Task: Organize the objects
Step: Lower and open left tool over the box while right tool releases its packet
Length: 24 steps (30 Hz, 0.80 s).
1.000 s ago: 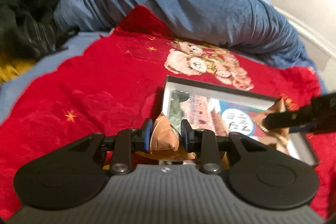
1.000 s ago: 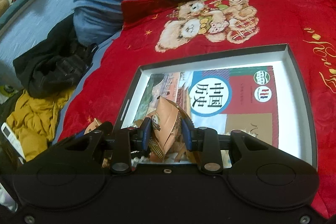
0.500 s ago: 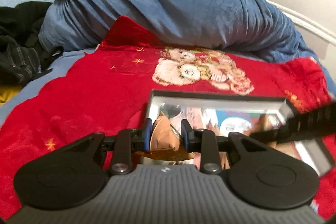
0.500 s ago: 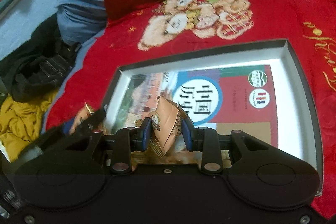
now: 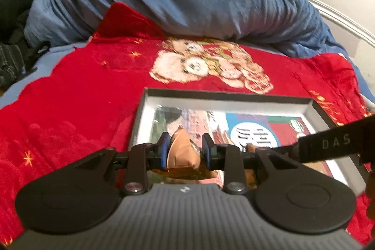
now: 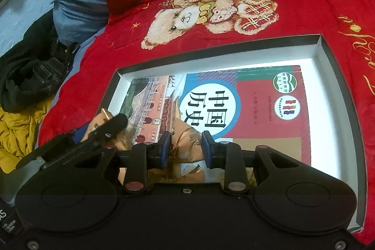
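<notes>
Both grippers have advanced over the box (image 6: 332,76), which already contains a textbook (image 6: 234,109). The left gripper (image 5: 185,151) and right gripper (image 6: 185,148) each clench a brown snack packet (image 5: 181,151) (image 6: 187,144) above the box's near end; release remains.

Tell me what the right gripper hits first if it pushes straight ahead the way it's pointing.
Most likely the history textbook lying in the white box; the right gripper, shut on a brown snack packet, points at its cover. Depth is unclear.

two crinkled tan snack packets (image 5: 181,152) (image 6: 187,144) over the book-lined shallow box (image 6: 337,95).
</notes>
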Available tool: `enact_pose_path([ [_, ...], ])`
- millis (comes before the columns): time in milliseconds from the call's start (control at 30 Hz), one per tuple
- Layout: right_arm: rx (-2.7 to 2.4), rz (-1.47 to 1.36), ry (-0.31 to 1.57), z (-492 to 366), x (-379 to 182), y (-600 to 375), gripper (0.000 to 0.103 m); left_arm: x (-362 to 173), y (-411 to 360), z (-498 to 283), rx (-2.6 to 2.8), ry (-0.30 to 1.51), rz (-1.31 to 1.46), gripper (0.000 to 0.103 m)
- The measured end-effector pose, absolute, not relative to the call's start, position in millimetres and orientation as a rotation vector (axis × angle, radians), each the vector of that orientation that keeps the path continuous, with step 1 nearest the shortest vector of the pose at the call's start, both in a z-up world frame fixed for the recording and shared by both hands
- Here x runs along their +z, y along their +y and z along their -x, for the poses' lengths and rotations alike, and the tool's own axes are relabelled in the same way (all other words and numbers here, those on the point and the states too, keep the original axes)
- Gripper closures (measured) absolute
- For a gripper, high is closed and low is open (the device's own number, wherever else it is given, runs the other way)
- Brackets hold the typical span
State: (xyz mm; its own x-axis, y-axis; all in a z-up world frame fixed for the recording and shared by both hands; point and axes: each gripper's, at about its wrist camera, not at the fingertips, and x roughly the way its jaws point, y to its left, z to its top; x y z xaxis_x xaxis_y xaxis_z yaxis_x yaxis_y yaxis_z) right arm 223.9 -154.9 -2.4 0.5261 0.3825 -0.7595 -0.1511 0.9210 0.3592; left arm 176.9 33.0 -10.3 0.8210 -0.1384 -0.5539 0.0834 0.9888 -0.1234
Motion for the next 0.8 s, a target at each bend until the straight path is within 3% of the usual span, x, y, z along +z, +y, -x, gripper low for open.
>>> enact_pose_path([
  [133,0.329,-0.266,0.976,-221,-2,-153,0.074,-12,27,-174,-0.141,0.599,0.069,0.040],
  [267,0.333,-0.273,0.970,-217,-2,-155,0.070,-12,23,-171,-0.139,0.592,0.043,0.036],
  [500,0.377,-0.320,0.928,-212,12,-169,0.046,3,21,-166,-0.158,0.591,0.023,0.024],
  [567,0.383,-0.322,0.906,-210,18,-173,0.043,7,19,-163,-0.167,0.578,0.007,0.018],
  [800,0.387,-0.358,0.887,-198,28,-191,0.038,14,14,-155,-0.177,0.565,-0.009,0.015],
])
